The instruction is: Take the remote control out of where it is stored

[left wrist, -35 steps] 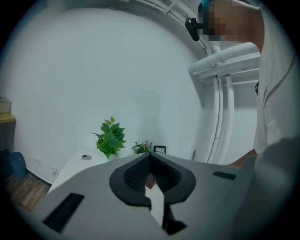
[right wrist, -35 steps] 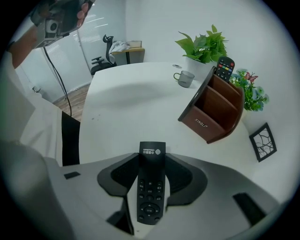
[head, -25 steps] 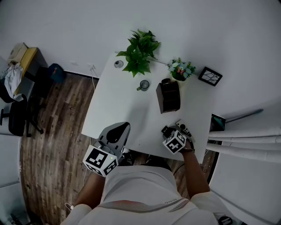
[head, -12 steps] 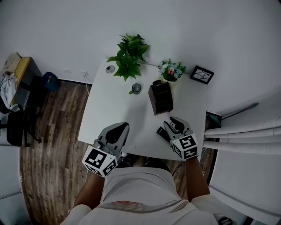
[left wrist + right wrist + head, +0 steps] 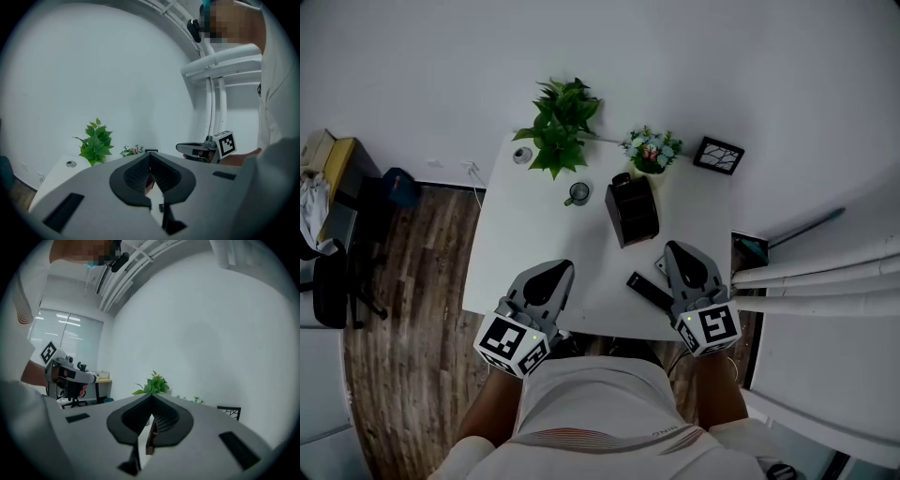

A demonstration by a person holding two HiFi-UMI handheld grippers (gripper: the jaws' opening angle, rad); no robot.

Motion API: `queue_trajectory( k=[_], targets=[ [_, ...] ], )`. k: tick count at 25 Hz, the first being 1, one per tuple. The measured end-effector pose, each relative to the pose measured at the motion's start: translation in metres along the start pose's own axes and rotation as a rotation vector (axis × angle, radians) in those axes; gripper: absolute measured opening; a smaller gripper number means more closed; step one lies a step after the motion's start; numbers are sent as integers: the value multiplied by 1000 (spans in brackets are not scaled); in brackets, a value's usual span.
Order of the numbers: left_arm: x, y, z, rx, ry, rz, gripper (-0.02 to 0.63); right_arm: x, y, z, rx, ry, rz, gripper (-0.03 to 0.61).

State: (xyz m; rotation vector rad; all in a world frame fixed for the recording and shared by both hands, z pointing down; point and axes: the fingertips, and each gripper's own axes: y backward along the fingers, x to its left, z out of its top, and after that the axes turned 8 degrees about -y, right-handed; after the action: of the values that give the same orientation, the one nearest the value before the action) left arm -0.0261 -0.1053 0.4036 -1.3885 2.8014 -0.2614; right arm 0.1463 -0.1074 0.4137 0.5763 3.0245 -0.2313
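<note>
The remote control (image 5: pixel 649 291) lies flat on the white table (image 5: pixel 534 234), clear of the dark holder (image 5: pixel 630 208), so the removal looks done. Just beside it, the right gripper (image 5: pixel 675 253) closes its jaws on nothing, apparently having no more to carry; the left gripper (image 5: pixel 555 270) hangs closed and empty, unneeded for this job.

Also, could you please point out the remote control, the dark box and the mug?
remote control (image 5: pixel 645 287), head view, middle of its body.
dark box (image 5: pixel 631 211), head view, top face.
mug (image 5: pixel 577 194), head view, its rim.
</note>
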Motion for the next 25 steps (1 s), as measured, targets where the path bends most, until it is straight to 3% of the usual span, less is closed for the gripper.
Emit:
queue_trajectory(
  k=[9,20,25],
  targets=[
    [-2,-2,1,7,-23,-18,8,-4,-1,-5,18,-25,-11,15],
    [6,8,4,-9,-7,16,8,-4,-11,-7,37,-45,-23,15],
    [11,10,2,-9,0,32,8,-12,-26,-14,80,6,-84,17]
  ],
)
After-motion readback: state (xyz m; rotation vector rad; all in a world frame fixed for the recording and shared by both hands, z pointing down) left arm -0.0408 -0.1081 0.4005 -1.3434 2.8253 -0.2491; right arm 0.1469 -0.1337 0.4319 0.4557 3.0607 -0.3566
